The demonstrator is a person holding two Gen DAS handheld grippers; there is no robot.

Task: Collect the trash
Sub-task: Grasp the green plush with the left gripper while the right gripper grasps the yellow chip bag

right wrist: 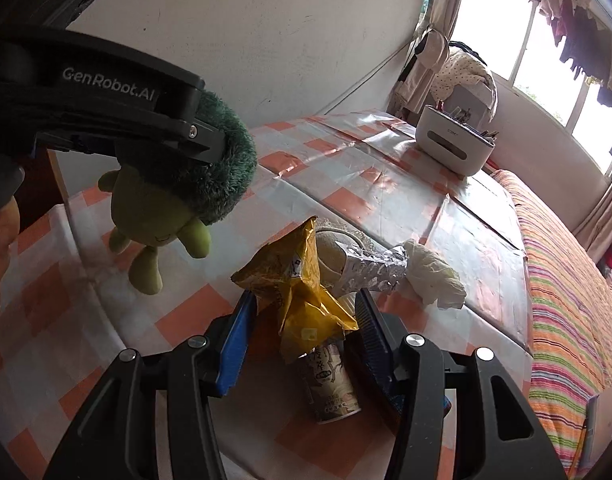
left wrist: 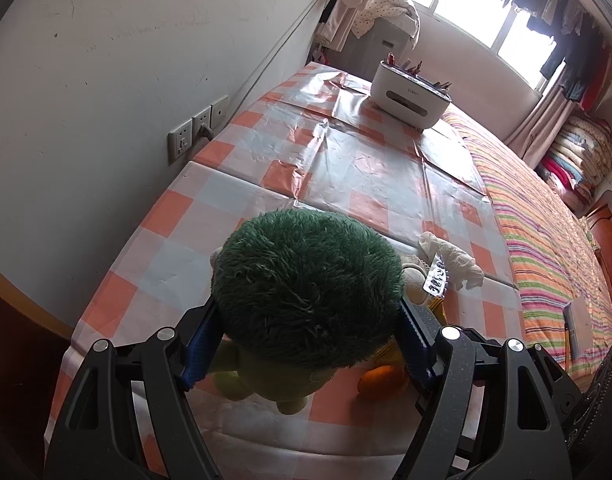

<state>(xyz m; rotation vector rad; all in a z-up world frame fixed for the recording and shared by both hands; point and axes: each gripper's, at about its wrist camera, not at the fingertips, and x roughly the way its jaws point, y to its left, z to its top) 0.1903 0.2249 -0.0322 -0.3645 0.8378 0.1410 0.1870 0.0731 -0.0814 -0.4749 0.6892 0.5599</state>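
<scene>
A yellow wrapper was held up between the right gripper's pads, apparently pinched. Beneath it a can lay on the checked table, with foil and tissue beside. The left gripper was clamped on a plush toy lifted clear.

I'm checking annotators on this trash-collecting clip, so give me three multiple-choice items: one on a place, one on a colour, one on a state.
1. Where does the white box with pens stand?
A. far end of the table
B. on the bed
C. on the floor

2. What colour is the plush toy's fuzzy head?
A. red
B. dark green
C. white

3. What does the left gripper grip?
A. nothing
B. a can
C. the plush toy

Key: 1 A, it sits on the checked cloth near the window. 2 B, both views show green fuzz. 3 C, the pads press the toy's head, its feet hanging clear of the table.
</scene>
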